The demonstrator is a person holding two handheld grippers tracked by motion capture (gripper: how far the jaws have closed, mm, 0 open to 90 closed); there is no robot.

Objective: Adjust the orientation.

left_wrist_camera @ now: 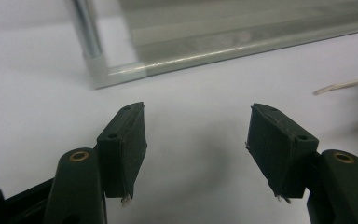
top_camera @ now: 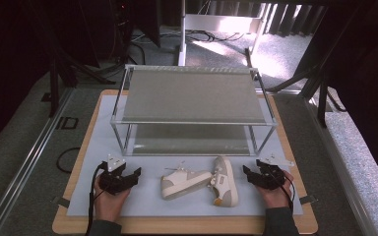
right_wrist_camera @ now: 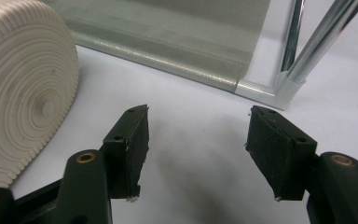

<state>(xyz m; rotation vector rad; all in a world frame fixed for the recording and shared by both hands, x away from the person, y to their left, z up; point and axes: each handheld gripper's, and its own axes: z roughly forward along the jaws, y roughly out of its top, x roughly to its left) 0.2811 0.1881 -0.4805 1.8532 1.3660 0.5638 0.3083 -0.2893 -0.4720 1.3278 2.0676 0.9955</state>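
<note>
A two-tier rack (top_camera: 192,98) is set at the middle of the desk (top_camera: 74,196), toward its far edge. Two pale shoes are laid near the front edge: the left shoe (top_camera: 184,183) on its side, the right shoe (top_camera: 225,181) touching it. The left hand-held gripper (top_camera: 128,177) and right hand-held gripper (top_camera: 251,176) are rested either side, both released and empty. The approach step seems in hand; next, a shoe is likely to be grasped for shelving.

Two cream-and-grey sneakers lie near the mat's front edge: one (top_camera: 184,183) on its side, the other (top_camera: 225,181) sole-up beside it.
</note>
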